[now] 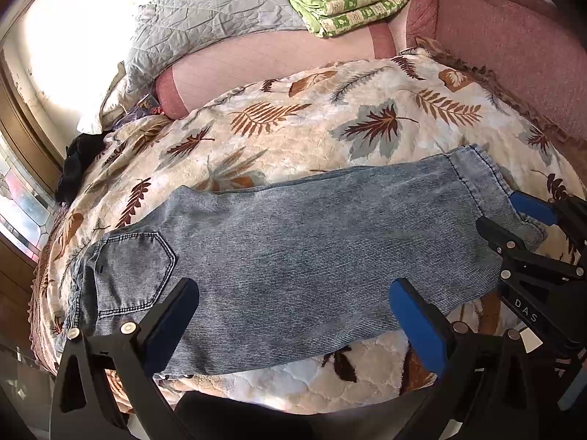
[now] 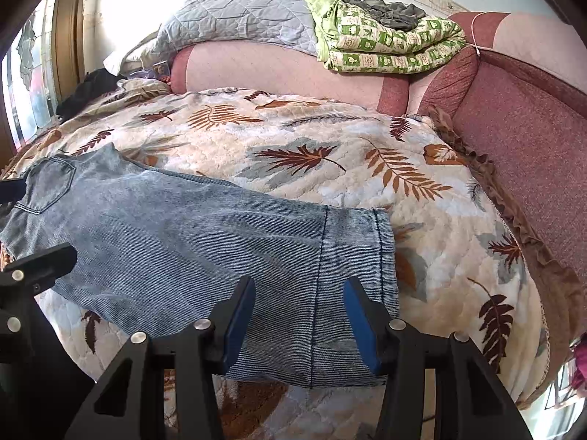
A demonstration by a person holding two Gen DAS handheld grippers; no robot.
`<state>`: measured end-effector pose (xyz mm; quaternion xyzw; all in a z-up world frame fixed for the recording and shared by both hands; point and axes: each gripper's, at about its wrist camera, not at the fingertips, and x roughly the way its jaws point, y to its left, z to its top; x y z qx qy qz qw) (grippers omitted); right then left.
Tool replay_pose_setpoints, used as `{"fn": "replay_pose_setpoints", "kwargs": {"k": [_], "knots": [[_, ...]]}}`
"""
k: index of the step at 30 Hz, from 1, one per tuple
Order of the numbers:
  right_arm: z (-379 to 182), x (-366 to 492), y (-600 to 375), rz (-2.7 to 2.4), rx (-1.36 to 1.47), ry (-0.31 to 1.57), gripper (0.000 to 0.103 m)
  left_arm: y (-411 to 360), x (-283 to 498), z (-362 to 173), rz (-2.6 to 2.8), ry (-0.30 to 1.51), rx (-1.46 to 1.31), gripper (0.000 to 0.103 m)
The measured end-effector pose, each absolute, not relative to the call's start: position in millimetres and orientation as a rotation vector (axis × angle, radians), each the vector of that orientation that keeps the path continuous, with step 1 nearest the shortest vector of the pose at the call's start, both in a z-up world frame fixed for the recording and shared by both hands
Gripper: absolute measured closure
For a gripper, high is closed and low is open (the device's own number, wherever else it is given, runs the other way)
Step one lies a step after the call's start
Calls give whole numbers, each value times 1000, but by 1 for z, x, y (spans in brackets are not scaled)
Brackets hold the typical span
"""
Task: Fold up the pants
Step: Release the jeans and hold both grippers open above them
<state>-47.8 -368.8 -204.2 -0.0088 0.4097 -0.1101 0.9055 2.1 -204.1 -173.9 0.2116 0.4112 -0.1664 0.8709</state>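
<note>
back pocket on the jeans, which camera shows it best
The left wrist view. The back pocket sits large and close there, stitching clear, just beyond the left gripper, which is open. In the right wrist view the pocket is small and warped at the far left edge of the jeans.

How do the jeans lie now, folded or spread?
Folded once lengthwise: the jeans lie flat on the blanket, one leg wide, one back pocket up.

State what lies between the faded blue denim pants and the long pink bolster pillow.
Only the leaf-print quilt separates the denim pants from the pink bolster; the right wrist view shows it bare.
</note>
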Motion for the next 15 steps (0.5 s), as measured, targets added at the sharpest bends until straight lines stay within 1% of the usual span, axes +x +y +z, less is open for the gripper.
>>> {"fn": "replay_pose_setpoints", "kwargs": {"k": [15], "knots": [[-203,-48,-366,-236,-40,843,49,-204,4,-178,-347,870,442,0]]}}
